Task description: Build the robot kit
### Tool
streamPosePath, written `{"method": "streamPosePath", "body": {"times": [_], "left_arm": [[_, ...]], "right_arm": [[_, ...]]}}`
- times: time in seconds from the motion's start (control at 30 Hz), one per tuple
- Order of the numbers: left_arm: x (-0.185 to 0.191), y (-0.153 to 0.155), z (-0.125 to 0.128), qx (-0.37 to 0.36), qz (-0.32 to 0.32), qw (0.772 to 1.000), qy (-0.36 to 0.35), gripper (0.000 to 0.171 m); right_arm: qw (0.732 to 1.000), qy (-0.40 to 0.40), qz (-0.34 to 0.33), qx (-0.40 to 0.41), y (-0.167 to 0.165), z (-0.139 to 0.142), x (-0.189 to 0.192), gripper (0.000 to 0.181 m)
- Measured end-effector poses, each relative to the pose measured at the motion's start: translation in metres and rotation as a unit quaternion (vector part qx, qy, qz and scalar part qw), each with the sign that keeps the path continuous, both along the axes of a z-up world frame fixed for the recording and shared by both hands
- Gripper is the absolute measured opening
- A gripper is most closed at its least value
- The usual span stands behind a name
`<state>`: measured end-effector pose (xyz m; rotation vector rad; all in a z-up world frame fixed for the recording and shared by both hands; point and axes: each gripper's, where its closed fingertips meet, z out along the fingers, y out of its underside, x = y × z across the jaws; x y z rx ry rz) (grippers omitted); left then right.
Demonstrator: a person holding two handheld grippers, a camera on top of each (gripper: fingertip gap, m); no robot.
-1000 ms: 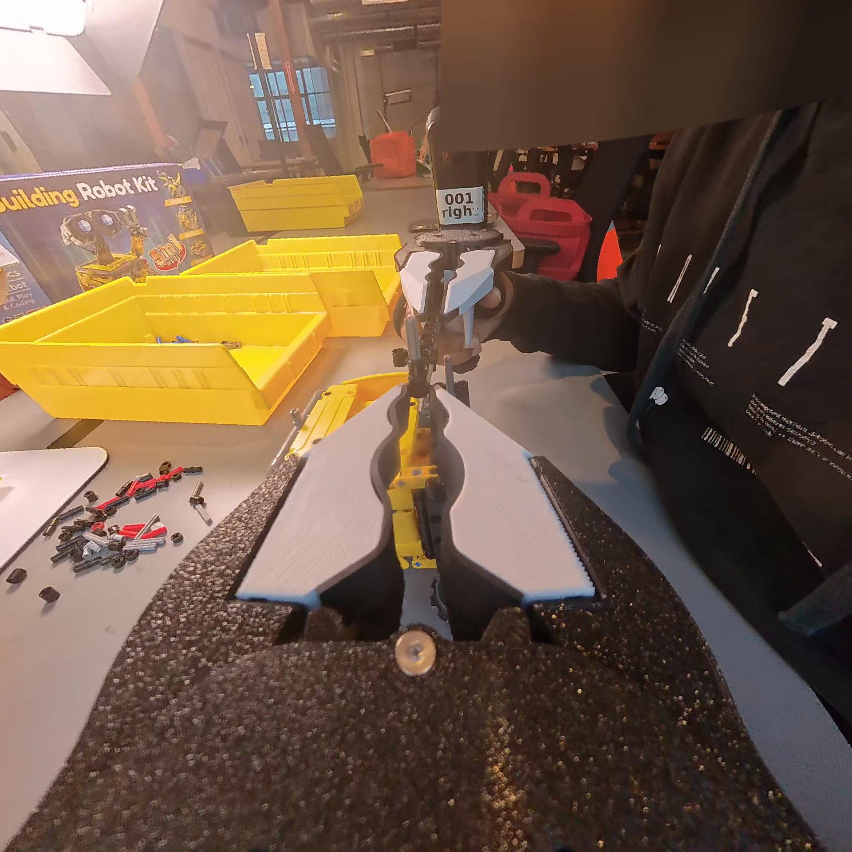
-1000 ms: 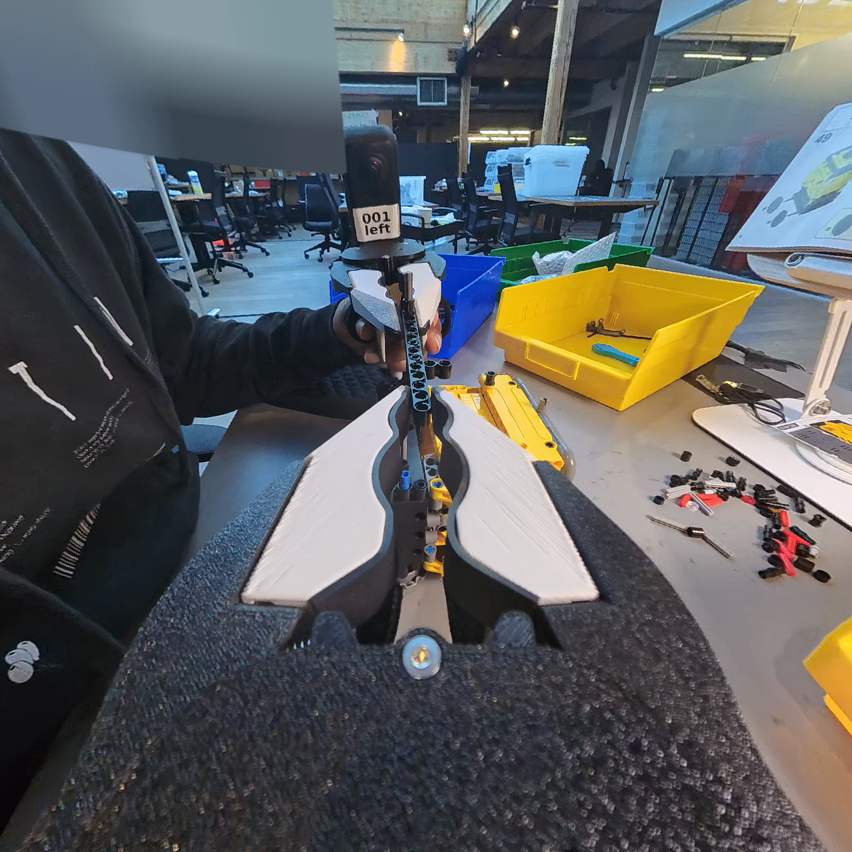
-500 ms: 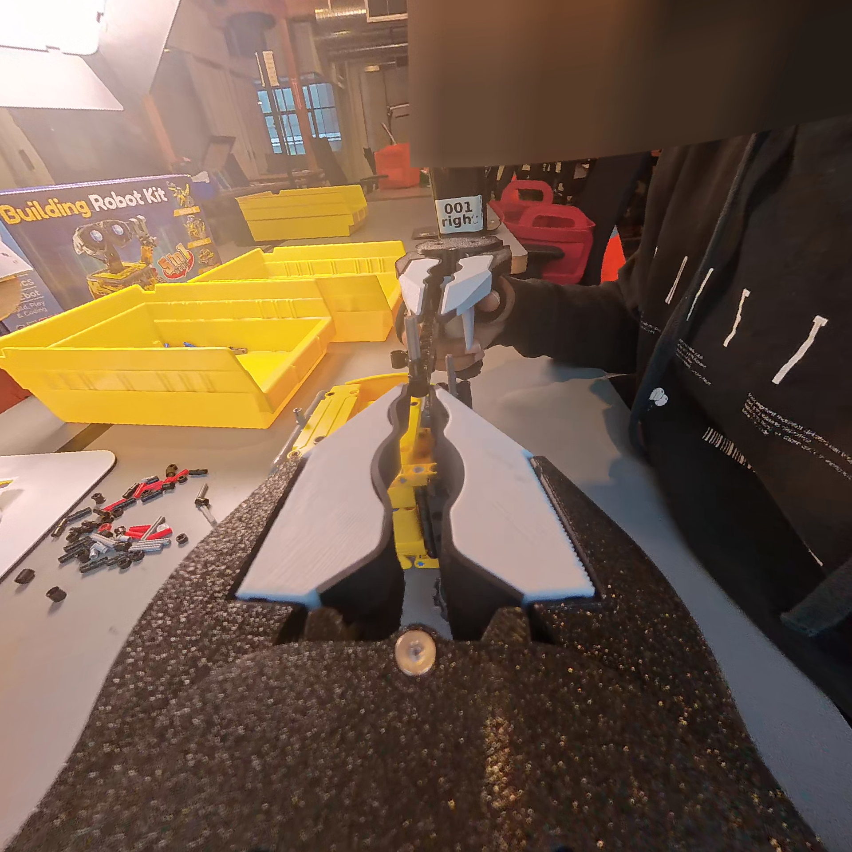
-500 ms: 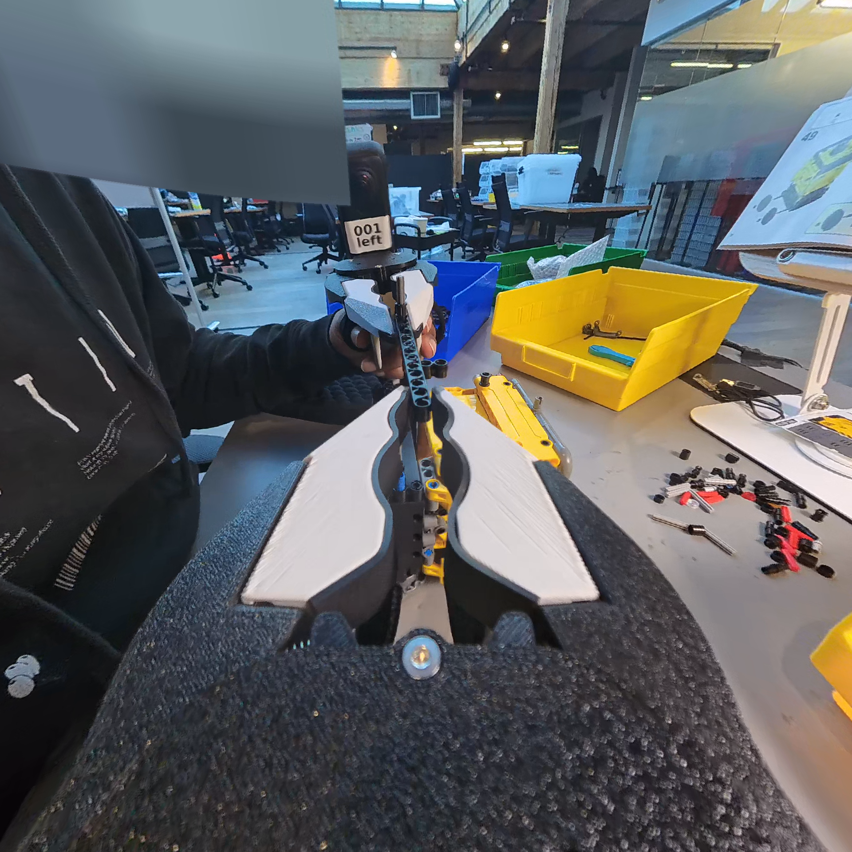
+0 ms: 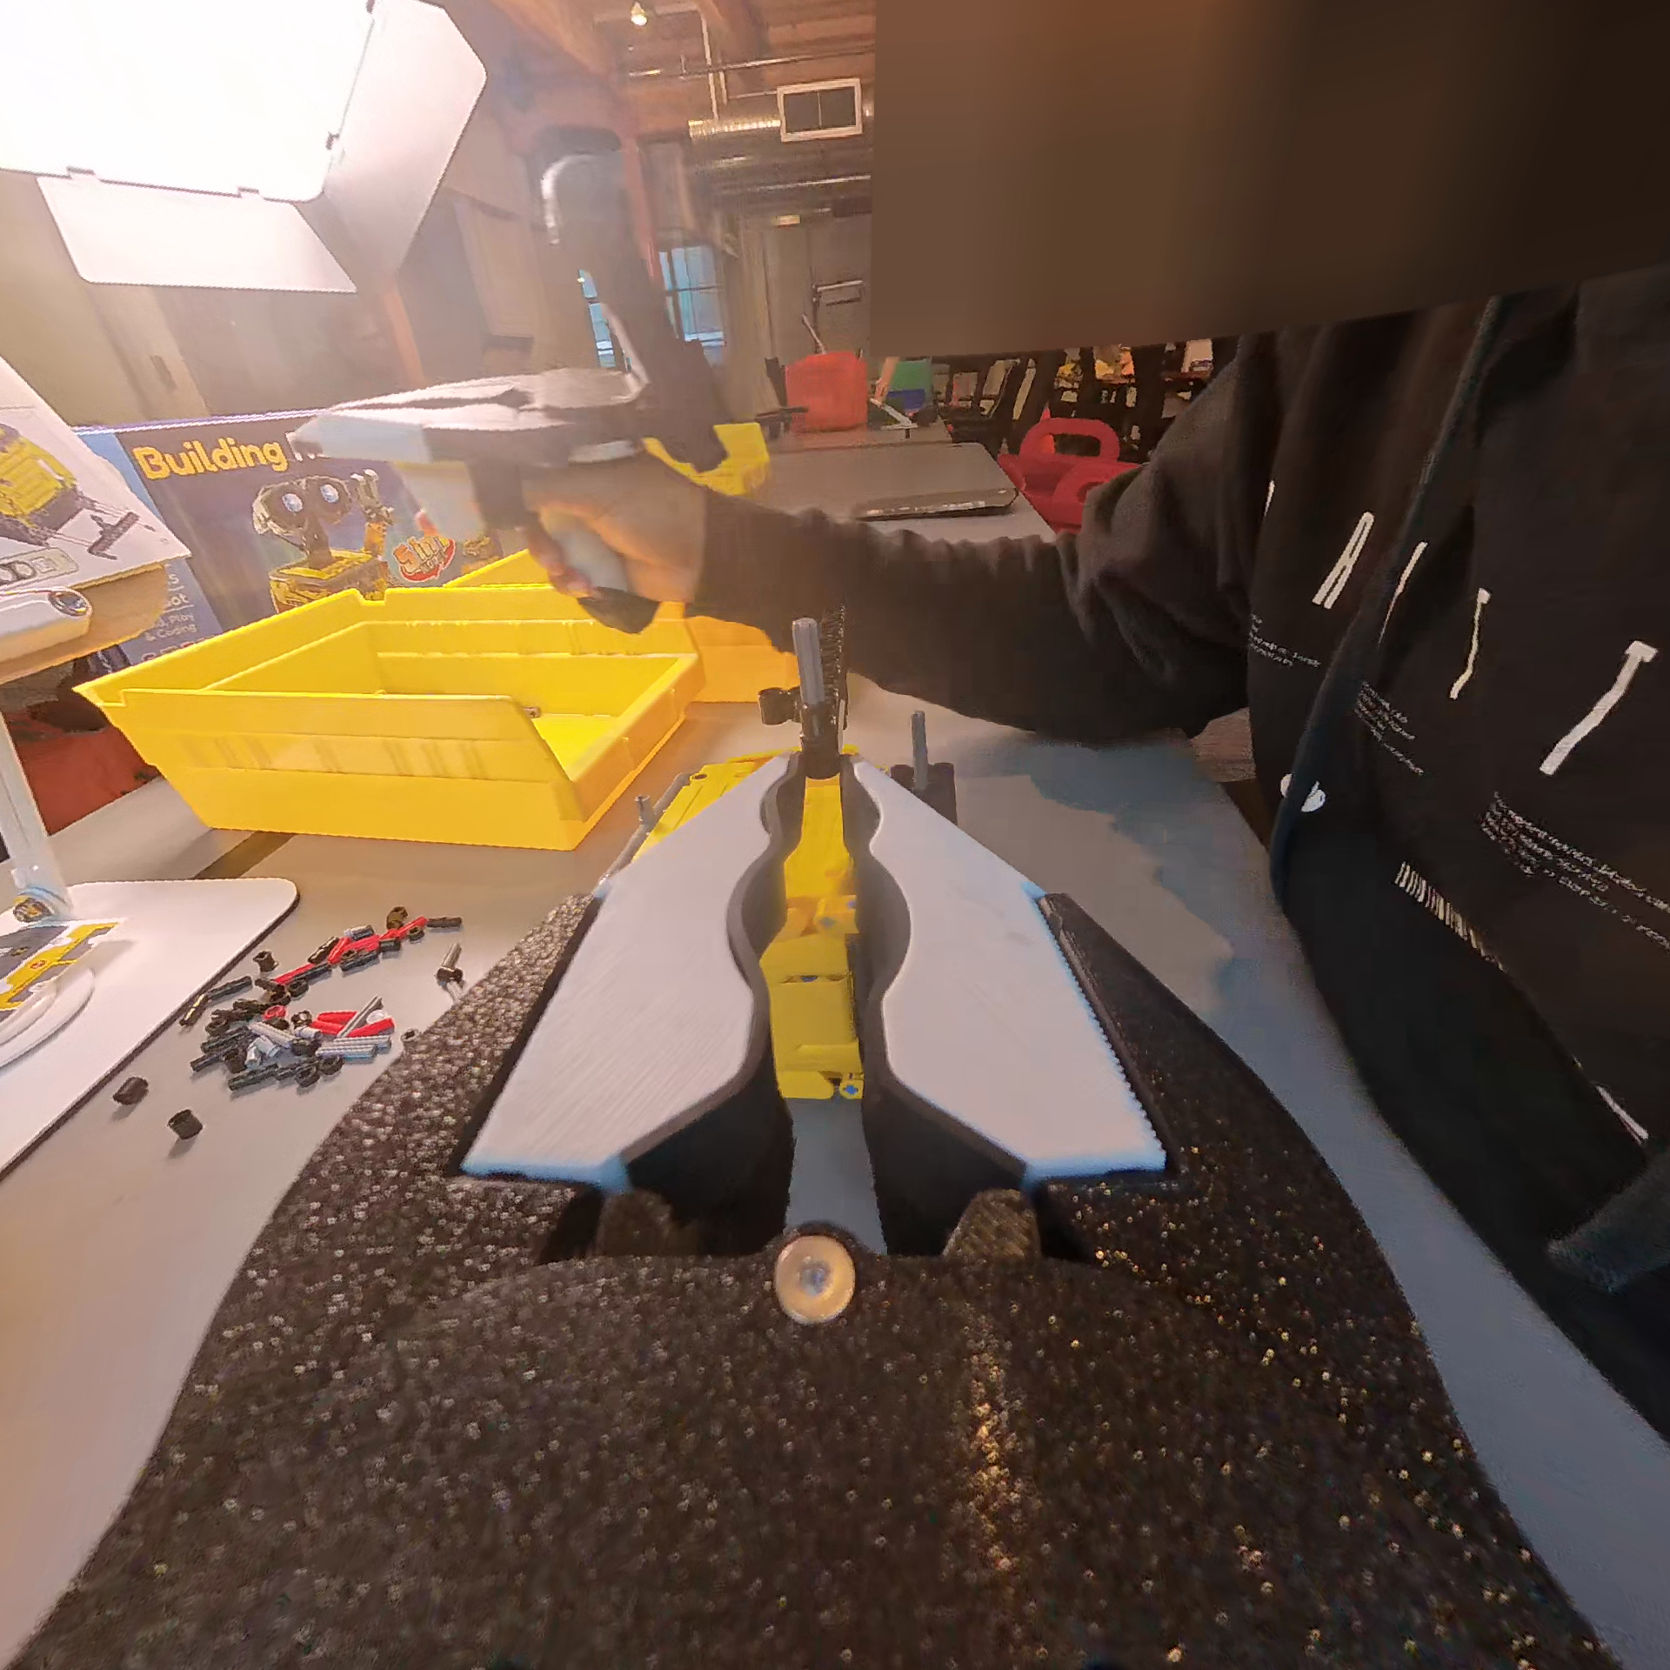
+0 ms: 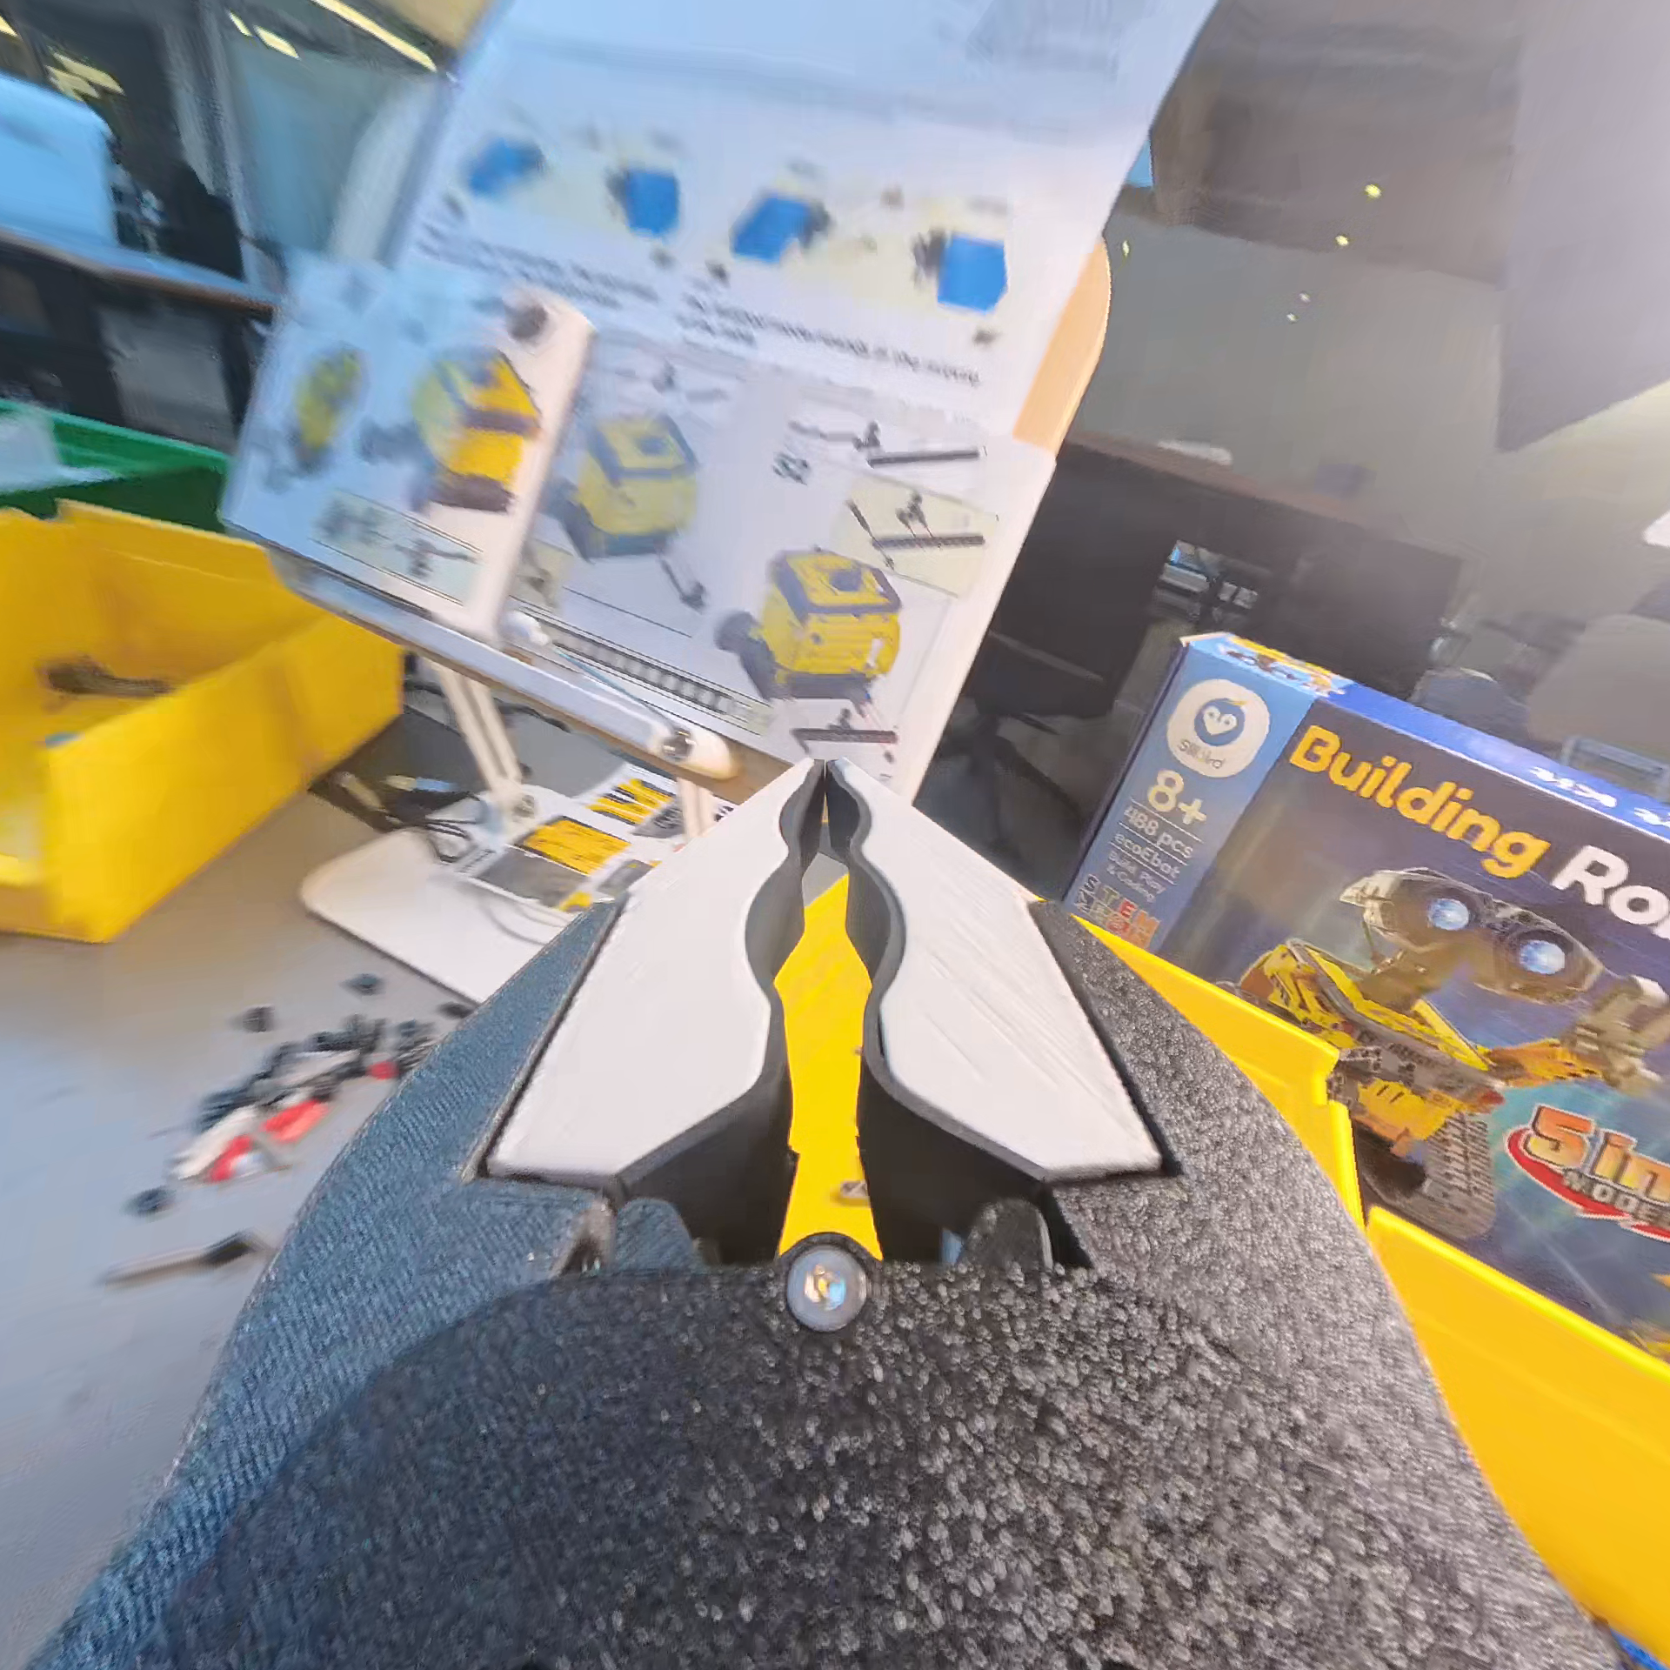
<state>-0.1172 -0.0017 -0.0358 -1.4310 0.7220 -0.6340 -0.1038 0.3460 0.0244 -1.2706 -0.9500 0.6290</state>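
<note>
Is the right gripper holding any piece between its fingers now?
No, the right gripper is shut with bare fingertips touching, pointing toward the instruction booklet.

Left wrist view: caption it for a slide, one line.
Left gripper shut on a yellow brick assembly over the grey table, right gripper raised beyond.

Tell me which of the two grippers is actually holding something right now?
The left gripper: its fingers clamp a yellow brick assembly. The right gripper is shut too, but nothing sits between its tips.
</note>
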Motion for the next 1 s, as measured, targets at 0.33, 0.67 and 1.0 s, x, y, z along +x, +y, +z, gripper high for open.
{"method": "streamPosePath", "body": {"times": [0.33,0.67,1.0], "left_arm": [[-0.005,0.002,-0.005,-0.004,0.005,1.000,-0.009,0.005],[-0.007,0.004,-0.009,-0.013,0.004,1.000,-0.011,0.005],[-0.009,0.005,-0.009,-0.012,0.008,1.000,-0.012,0.005]], "right_arm": [[1.000,-0.028,0.004,0.001,0.049,-0.028,-0.060,0.000],[1.000,-0.024,0.011,-0.003,0.052,-0.031,-0.064,0.000],[1.000,-0.015,0.011,-0.007,0.057,-0.029,-0.060,0.001]]}}
